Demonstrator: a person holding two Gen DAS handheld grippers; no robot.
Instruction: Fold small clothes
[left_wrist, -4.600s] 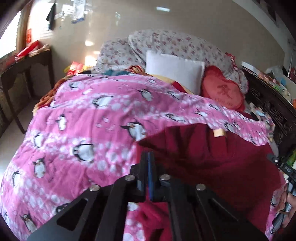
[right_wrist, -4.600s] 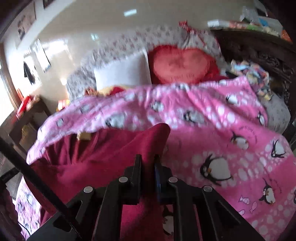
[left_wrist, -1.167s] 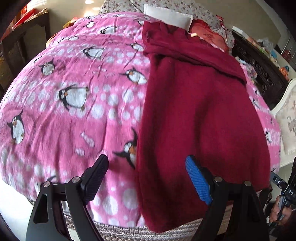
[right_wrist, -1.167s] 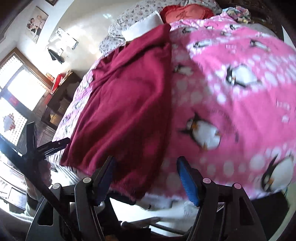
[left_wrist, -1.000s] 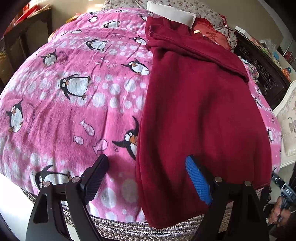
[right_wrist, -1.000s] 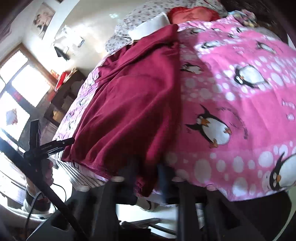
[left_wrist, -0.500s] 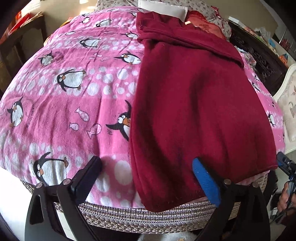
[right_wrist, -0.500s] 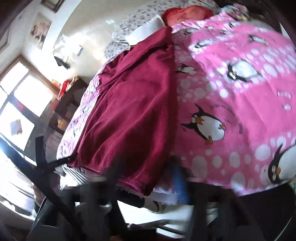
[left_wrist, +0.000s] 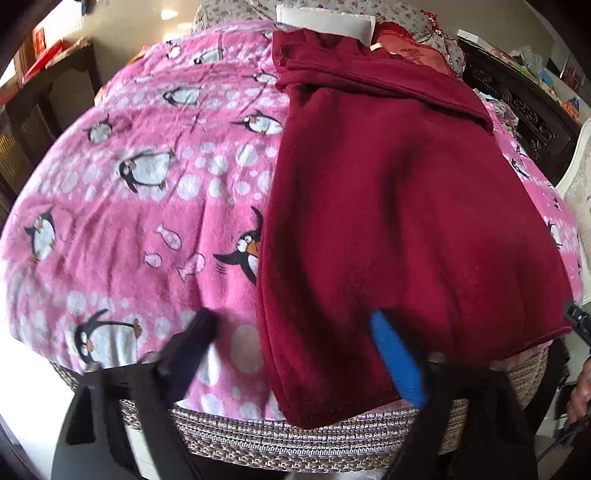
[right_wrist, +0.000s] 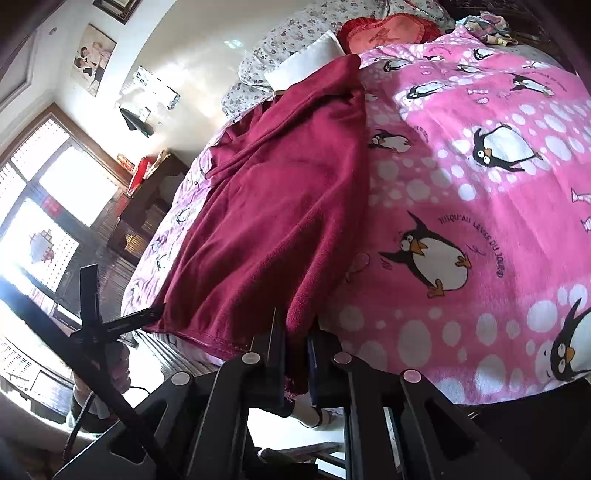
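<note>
Your dark red fleece garment lies flat down the pink penguin-print blanket, its hem at the bed's near edge. Half a second ago your right gripper was spread; now it pinches one hem corner. Your left gripper is closing astride the other corner, pads not yet touching, so the lift must wait.

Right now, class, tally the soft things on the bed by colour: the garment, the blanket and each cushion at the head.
Dark red garment: 1
Pink penguin blanket: 1
White cushion: 1
Red heart cushion: 1
Total: 4
</note>
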